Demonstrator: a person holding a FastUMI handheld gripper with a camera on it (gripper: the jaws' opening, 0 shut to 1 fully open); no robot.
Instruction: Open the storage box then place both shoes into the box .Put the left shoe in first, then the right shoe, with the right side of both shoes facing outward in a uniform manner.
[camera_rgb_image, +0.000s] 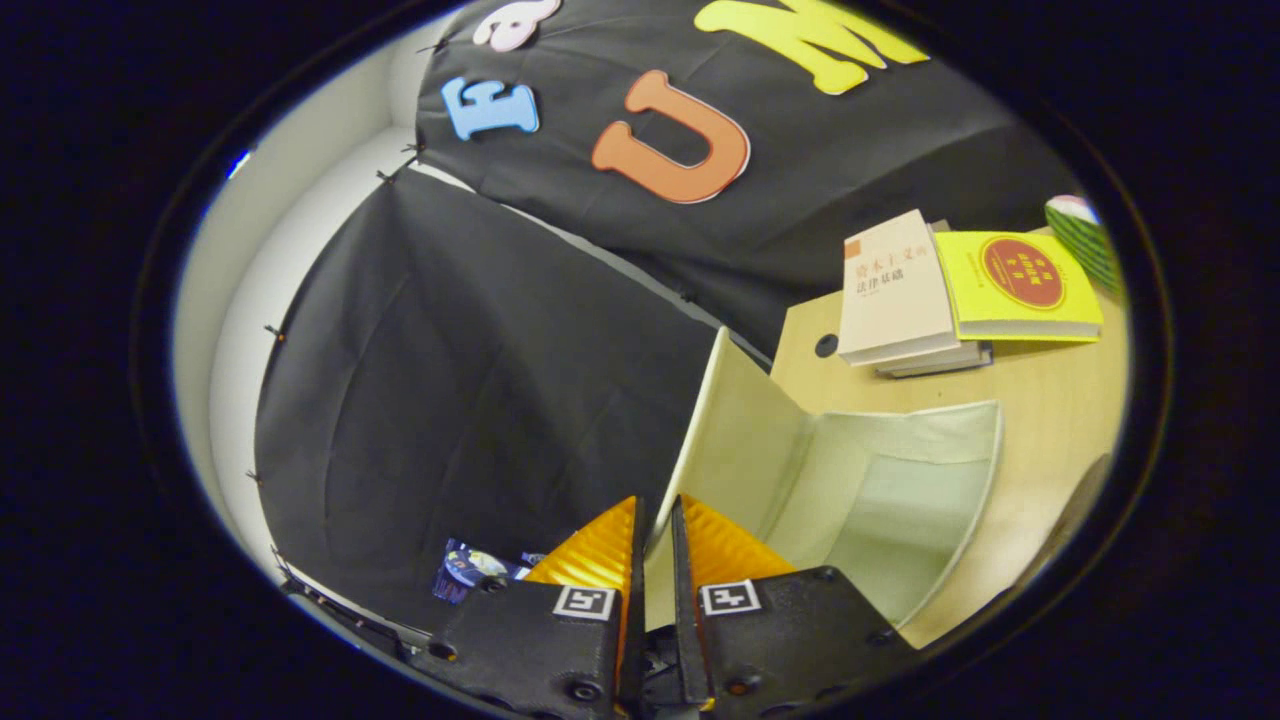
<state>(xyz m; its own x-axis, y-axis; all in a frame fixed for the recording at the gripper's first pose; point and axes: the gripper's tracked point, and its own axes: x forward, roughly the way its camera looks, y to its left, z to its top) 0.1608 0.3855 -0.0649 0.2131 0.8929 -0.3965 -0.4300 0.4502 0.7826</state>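
Orange fingers (600, 552) of your gripper (655, 545) pinch the lid (725, 420) of the box (900, 500) on the table (1050, 400), raised upright. You're mid-opening, I judge; next swing it fully back, release, then fetch the left shoe.

storage box (880, 490) open on the table (1050, 400), its lid (740, 420) between the jaws, books (960, 290) beyond it

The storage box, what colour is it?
Pale cream storage box, gripper view; hand-held gripper pinches its lid.
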